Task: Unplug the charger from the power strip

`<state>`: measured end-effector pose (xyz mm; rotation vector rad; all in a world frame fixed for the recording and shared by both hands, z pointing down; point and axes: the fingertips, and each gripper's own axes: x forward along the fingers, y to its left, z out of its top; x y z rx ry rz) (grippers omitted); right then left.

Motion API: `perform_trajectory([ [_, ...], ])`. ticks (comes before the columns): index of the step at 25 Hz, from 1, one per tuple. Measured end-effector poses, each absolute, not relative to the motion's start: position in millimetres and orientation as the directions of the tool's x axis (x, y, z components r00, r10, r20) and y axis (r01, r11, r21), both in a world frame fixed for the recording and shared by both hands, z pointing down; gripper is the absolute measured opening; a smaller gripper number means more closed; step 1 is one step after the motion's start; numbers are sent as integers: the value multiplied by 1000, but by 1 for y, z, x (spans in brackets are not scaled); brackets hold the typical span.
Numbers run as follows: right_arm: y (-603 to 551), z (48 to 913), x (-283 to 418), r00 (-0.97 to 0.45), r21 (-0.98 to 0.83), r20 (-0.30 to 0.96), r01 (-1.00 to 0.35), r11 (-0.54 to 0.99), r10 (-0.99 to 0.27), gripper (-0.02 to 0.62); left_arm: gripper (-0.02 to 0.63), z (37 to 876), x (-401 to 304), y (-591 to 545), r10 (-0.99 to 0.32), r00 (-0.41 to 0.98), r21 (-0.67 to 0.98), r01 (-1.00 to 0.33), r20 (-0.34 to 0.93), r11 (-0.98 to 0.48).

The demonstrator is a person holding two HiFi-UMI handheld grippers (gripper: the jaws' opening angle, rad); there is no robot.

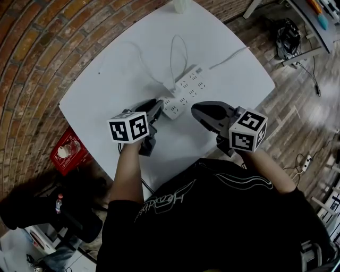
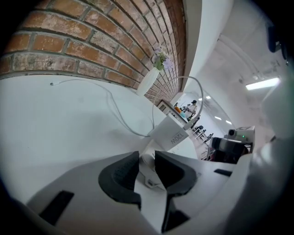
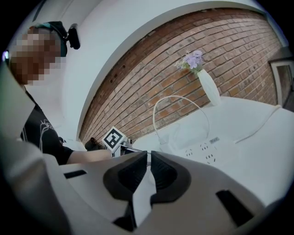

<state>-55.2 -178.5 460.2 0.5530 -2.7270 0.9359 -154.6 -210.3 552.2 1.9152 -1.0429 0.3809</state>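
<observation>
A white power strip lies in the middle of the white table. A white charger sits plugged in near its near-left end, and its thin cable loops toward the far side. My left gripper is at the strip's near end. In the left gripper view its pads press on the strip's white end, with the charger just beyond. My right gripper hovers to the right of that end, shut and empty. The strip lies beyond it.
A white vase with flowers stands at the table's far edge. A second loose white cable lies right of the strip. A red crate sits on the floor by the table's left edge. A brick wall runs along the far-left side.
</observation>
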Motion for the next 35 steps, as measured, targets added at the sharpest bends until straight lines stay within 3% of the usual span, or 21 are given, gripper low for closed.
perform_trajectory([
  [5,-192,462,-67,-877,-412,336,-466,783,-345,10,106,552,-154,-210,-512,598,556,-791,616,-255],
  [7,-199,464,-73,-859,-341,347,-489,802,-376,106,106,552,-153,-210,-512,598,554,-792,617,-257],
  [15,-227,477,-91,-796,-156,365,-563,811,-483,161,107,553,-154,-210,-512,596,551,-794,619,-258],
  [31,-241,508,-116,-692,-11,439,-641,767,-572,181,107,552,-153,-209,-513,594,548,-795,620,-259],
  [35,-245,510,-115,-664,19,453,-661,751,-595,149,109,552,-153,-210,-513,595,550,-794,619,-259],
])
